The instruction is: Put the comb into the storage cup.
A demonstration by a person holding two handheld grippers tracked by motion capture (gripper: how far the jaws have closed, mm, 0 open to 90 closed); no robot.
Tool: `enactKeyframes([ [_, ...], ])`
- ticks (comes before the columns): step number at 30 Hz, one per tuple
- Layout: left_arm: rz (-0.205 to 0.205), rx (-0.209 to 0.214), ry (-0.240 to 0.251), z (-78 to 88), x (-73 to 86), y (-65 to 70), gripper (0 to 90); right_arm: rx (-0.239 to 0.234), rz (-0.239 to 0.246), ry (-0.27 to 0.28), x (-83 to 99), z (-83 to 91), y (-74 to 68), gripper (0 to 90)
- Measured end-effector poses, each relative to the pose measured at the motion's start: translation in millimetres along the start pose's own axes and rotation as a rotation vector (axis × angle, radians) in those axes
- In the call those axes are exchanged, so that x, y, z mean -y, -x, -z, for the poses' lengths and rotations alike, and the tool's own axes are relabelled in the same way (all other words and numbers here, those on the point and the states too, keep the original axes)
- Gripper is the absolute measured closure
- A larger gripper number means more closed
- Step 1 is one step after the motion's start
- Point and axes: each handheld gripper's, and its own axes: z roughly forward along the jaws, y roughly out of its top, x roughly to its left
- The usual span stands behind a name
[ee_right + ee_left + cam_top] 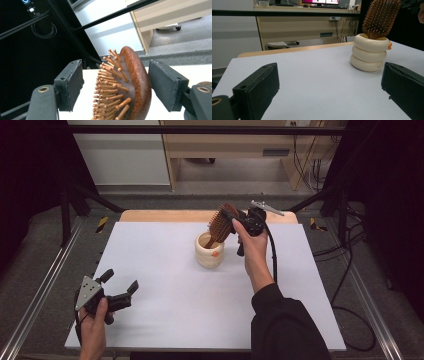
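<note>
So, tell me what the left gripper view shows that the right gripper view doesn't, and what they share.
Left gripper view: the cream ribbed holder of three stacked rings standing upright on the pale table, the brush's handle end down inside it, and the left gripper with its jaws wide apart and nothing between them.

Right gripper view: the right gripper, its pads standing apart on either side of the brush head without pressing it, and the brush's rounded dark wooden back.

Both: the brown wooden paddle hairbrush with its peg bristles.
</note>
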Motion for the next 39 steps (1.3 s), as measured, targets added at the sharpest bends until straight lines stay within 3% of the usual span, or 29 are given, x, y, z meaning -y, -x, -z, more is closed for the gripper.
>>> enactKeyframes([
  [22,-0.001,-0.001,0.000,0.0,0.0,0.1,1.8,0.077,0.061,0.085,-14.2,19.7,1.6,24.3],
  [33,0.000,0.001,0.000,-0.1,-0.1,0.3,1.8,0.107,0.100,0.086,-19.9,25.7,1.4,15.5],
  [39,0.000,0.000,0.001,0.1,-0.2,0.2,1.8,0.127,0.162,0.068,-22.8,26.9,-0.4,13.7],
])
